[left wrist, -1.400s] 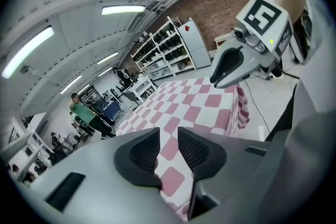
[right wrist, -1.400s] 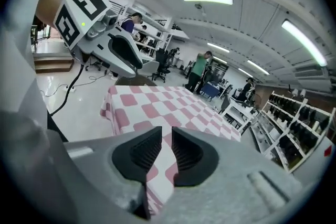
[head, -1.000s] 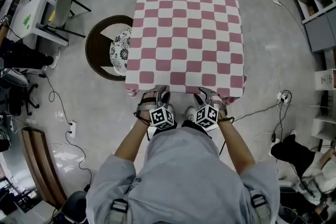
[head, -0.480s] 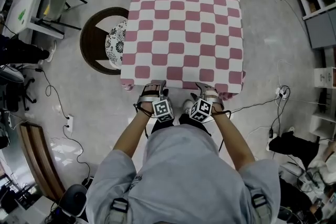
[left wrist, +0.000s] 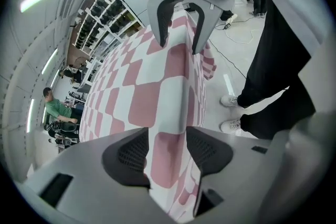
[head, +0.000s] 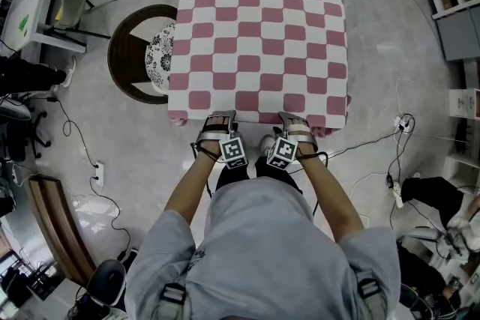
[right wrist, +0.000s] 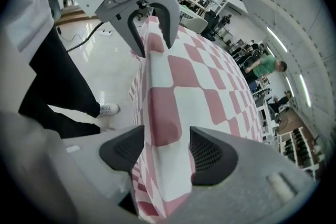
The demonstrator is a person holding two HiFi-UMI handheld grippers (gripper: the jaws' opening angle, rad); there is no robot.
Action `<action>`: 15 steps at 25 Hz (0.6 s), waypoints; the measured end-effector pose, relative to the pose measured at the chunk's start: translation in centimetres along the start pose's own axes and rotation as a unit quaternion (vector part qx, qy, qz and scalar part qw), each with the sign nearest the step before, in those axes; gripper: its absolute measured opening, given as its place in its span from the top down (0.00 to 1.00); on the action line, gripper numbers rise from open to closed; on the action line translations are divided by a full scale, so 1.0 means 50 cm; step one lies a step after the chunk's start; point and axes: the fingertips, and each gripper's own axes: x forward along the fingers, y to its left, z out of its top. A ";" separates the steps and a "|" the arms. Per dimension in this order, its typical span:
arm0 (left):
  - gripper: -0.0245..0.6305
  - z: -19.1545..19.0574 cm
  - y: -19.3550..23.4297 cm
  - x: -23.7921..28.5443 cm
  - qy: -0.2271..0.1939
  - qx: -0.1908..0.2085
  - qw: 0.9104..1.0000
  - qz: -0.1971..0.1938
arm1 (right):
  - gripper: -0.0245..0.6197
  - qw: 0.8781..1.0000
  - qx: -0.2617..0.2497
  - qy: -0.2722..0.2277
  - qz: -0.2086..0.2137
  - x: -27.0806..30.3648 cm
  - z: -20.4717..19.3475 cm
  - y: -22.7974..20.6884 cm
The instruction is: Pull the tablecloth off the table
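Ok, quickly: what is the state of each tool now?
Left tool: open, just opening, tablecloth between, ungripped.
Right tool: open, just opening, tablecloth between, ungripped.

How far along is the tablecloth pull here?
Done: nothing, the tablecloth lies fully spread. In hand: left hand-held gripper and right hand-held gripper straddle its near edge; jaws have just been opening, cloth between them, unpinched. To do: clamp, then pull it off.
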 end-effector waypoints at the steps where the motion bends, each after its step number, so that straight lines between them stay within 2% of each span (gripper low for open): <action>1: 0.64 -0.001 0.000 0.004 0.002 0.006 1.000 0.001 | 0.57 1.000 -0.015 0.005 -0.003 0.002 -0.001 0.001; 6: 0.64 -0.005 -0.009 0.022 0.009 0.003 1.000 -0.018 | 0.57 0.999 -0.031 0.019 0.009 0.020 -0.002 0.016; 10: 0.64 0.017 0.010 0.014 -0.017 -0.018 1.000 -0.009 | 0.57 0.999 -0.029 0.021 0.009 0.029 -0.002 0.013; 15: 0.65 -0.007 -0.002 0.026 0.014 0.014 1.000 -0.003 | 0.57 0.999 -0.047 0.020 -0.016 0.034 -0.006 0.005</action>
